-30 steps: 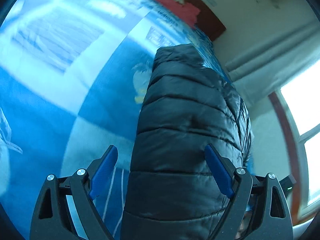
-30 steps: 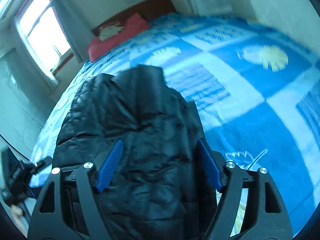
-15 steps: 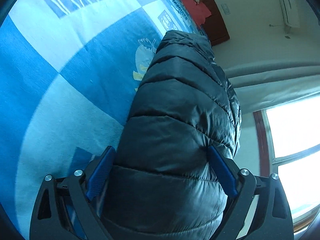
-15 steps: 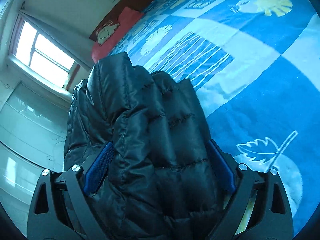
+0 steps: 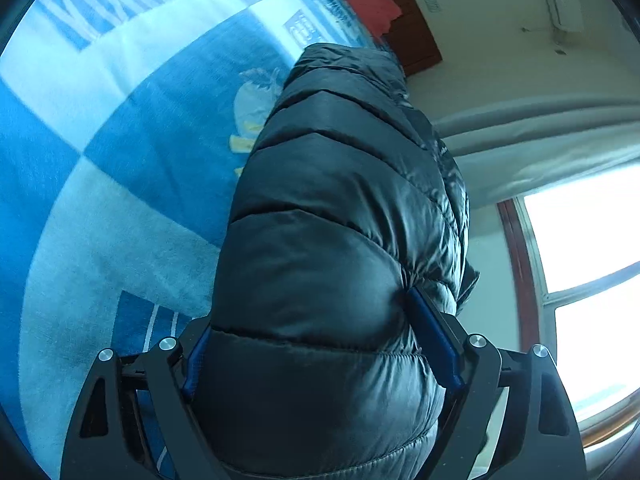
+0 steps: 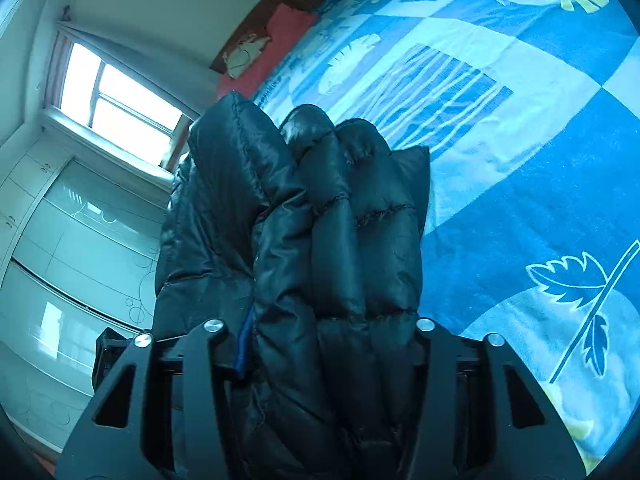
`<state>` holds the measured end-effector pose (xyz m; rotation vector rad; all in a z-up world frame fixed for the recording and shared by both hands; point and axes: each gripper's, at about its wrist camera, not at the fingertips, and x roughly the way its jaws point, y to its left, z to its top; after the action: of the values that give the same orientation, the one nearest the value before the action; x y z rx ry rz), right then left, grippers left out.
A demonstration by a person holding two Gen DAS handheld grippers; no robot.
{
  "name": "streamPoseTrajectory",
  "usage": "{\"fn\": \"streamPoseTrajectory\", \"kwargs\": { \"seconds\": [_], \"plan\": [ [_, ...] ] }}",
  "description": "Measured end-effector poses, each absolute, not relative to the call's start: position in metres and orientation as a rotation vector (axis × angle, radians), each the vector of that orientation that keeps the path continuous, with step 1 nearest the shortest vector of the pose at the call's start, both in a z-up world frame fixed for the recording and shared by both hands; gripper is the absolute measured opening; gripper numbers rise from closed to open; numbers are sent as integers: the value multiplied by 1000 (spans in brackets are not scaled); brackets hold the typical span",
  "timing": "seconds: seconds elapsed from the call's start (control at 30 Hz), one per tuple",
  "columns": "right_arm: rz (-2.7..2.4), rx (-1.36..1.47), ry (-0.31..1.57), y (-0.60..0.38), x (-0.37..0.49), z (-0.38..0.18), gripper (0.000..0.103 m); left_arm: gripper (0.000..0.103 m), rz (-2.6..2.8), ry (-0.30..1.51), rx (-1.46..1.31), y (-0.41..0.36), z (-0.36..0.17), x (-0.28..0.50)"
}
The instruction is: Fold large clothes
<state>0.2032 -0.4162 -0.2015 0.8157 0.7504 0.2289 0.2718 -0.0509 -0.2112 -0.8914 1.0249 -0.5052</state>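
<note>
A black quilted puffer jacket [image 5: 340, 216] fills the middle of the left wrist view and stretches away over the blue bed. My left gripper [image 5: 316, 344] is shut on a thick fold of it, the blue pads pressed into the fabric on both sides. In the right wrist view the same jacket [image 6: 320, 240] bunches into several puffy folds. My right gripper [image 6: 320, 344] is shut on that bunch; its pads are mostly buried in the fabric.
A blue and white patterned bedspread [image 5: 120, 140] covers the bed [image 6: 540, 160]. A red pillow [image 6: 280, 36] lies against a dark wooden headboard [image 5: 416, 36]. A bright window [image 5: 580, 280] and a glass-fronted wardrobe [image 6: 60, 260] stand to the side.
Both grippers have closed from wide open onto the jacket. The jacket folds have risen and bunched between the fingers, and both cameras have tilted up toward the headboard and window.
</note>
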Motion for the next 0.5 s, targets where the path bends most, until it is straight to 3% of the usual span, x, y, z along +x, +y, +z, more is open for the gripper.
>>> {"fn": "streamPoseTrajectory", "kwargs": {
  "seconds": [0.5],
  "plan": [
    [374,820,688,-343,270,-177,37,83,-422,925,-800,11,-174,302]
  ]
}}
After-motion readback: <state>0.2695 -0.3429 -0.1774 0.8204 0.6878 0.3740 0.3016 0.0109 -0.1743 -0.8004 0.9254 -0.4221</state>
